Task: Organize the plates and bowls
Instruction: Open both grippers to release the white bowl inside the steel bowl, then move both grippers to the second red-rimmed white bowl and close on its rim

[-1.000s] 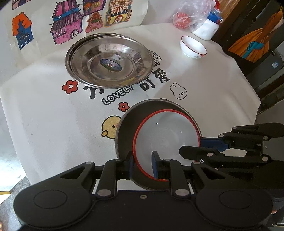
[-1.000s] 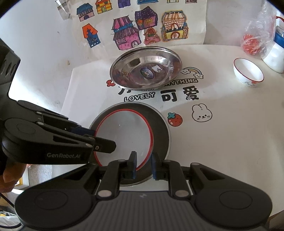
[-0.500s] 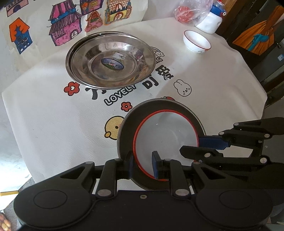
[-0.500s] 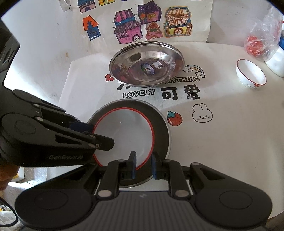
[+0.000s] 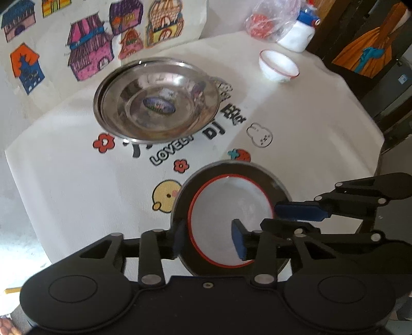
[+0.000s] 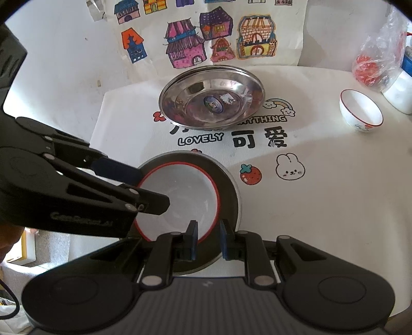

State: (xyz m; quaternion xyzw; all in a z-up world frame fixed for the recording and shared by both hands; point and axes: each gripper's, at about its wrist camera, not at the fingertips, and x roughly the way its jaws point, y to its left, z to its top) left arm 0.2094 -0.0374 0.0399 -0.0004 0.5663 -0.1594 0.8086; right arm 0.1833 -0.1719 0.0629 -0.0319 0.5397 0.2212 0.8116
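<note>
A dark plate [image 5: 273, 180] [image 6: 226, 190] holds a white red-rimmed bowl [image 5: 226, 206] [image 6: 185, 195] near the table's front edge. My left gripper [image 5: 208, 238] is open, its jaws astride the near rims of plate and bowl. My right gripper [image 6: 208, 238] is shut on the rims of plate and bowl at their other side. Stacked steel plates [image 5: 157, 103] [image 6: 211, 98] sit further back. A small white red-rimmed bowl [image 5: 278, 65] [image 6: 360, 110] stands at the far right.
A white cartoon-printed tablecloth [image 5: 77, 185] [image 6: 322, 206] covers the round table. A plastic bag with red contents [image 5: 262, 20] [image 6: 373, 61] and a white bottle [image 5: 298, 33] stand at the back right. A house-drawing sheet [image 6: 195, 33] hangs on the wall behind.
My left gripper's jaws have spread from shut on the plate and bowl rims to open. Both views have drawn back a little. The right gripper keeps its grip.
</note>
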